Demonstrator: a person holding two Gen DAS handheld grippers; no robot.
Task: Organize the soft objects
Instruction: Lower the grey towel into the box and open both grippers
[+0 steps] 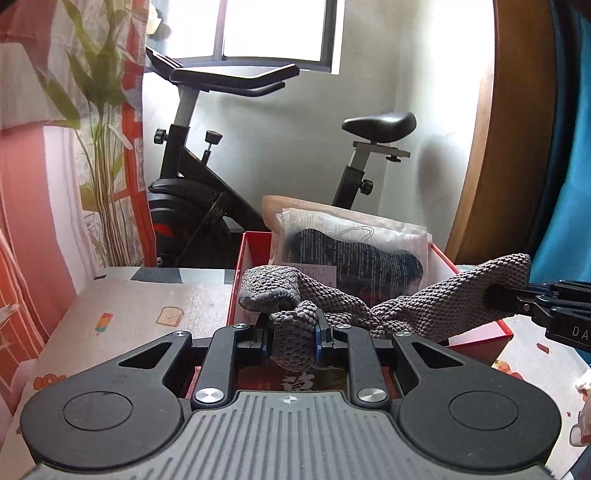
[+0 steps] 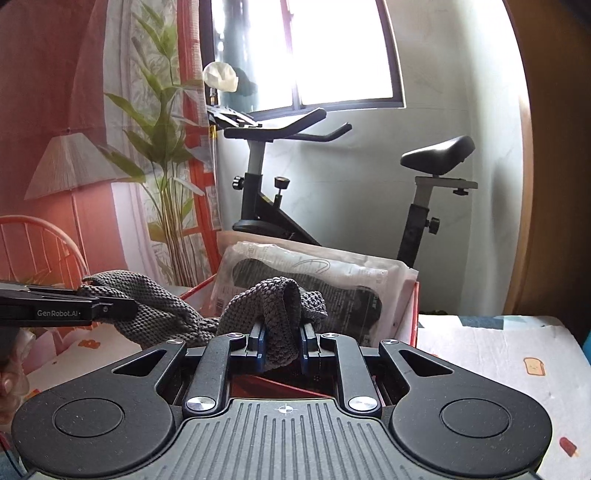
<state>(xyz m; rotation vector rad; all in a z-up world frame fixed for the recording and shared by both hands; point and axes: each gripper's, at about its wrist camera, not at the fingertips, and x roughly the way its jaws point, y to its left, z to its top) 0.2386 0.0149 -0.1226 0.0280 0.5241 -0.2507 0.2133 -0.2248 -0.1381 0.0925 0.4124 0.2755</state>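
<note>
Both cameras sit just behind their own gripper's fingers and look forward along them, tilted slightly downward, very close to the work. The left wrist view looks over the left gripper [image 1: 295, 334], with the right gripper [image 1: 496, 297] entering from its right edge. The right wrist view looks over the right gripper [image 2: 282, 338], with the left gripper [image 2: 127, 308] entering from its left edge. Both share the grey knitted cloth [image 1: 424, 306], red box [image 1: 238, 273], exercise bike [image 1: 229, 147] and window [image 1: 273, 29].

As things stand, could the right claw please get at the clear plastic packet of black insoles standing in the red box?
Probably not yet: the right claw is shut on the grey knitted cloth, which hangs before the clear plastic packet of black insoles.
</note>
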